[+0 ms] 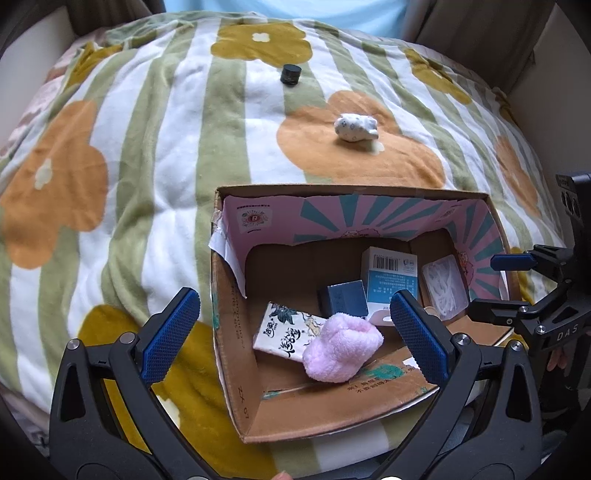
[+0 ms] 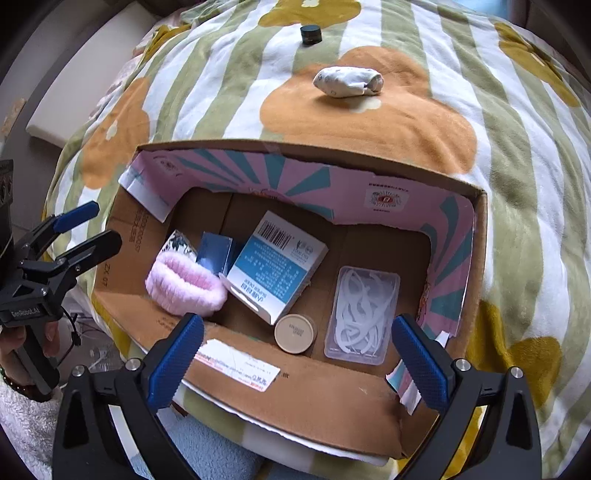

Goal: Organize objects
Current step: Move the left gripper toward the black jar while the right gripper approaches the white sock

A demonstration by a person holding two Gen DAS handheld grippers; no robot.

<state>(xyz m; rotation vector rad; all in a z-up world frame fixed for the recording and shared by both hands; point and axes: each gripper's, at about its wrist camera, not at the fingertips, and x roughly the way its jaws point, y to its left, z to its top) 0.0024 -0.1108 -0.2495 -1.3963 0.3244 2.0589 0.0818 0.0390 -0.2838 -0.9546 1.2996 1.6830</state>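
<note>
Left wrist view
Left gripper [image 1: 293,334]: fingers spread wide, nothing between them; it hangs over the near left corner of the cardboard box [image 1: 236,369].
Right gripper [image 1: 517,284]: seen at the right edge beside the box's right wall, fingers apart, gripping nothing.
Box contents: a pink fluffy band [image 1: 341,347] lies on a white illustrated carton [image 1: 284,332]; behind them sit a dark blue box [image 1: 345,297] and a blue-and-white barcode box [image 1: 391,277]; a clear case of white pieces [image 1: 445,286] lies by the right wall.
Blanket [image 1: 147,147]: striped, flowered; a rolled white patterned cloth [image 1: 354,127] rests on an orange flower beyond the box, with a small black jar [image 1: 290,74] farther back, well apart from it.

Right wrist view
Right gripper [image 2: 297,362]: fingers spread wide and empty, above the near wall of the box [image 2: 332,406].
Left gripper [image 2: 86,229]: at the left edge, just outside the box, fingers parted.
Box contents: pink band [image 2: 184,282] at left, touching the dark blue box [image 2: 216,253] and the illustrated carton [image 2: 181,242]; the barcode box [image 2: 277,266] leans tilted at centre; a round tan lid [image 2: 295,333] sits between it and the clear case [image 2: 364,314].
Outside: rolled cloth [image 2: 349,81] and black jar [image 2: 310,34] on the blanket [image 2: 517,184].
</note>
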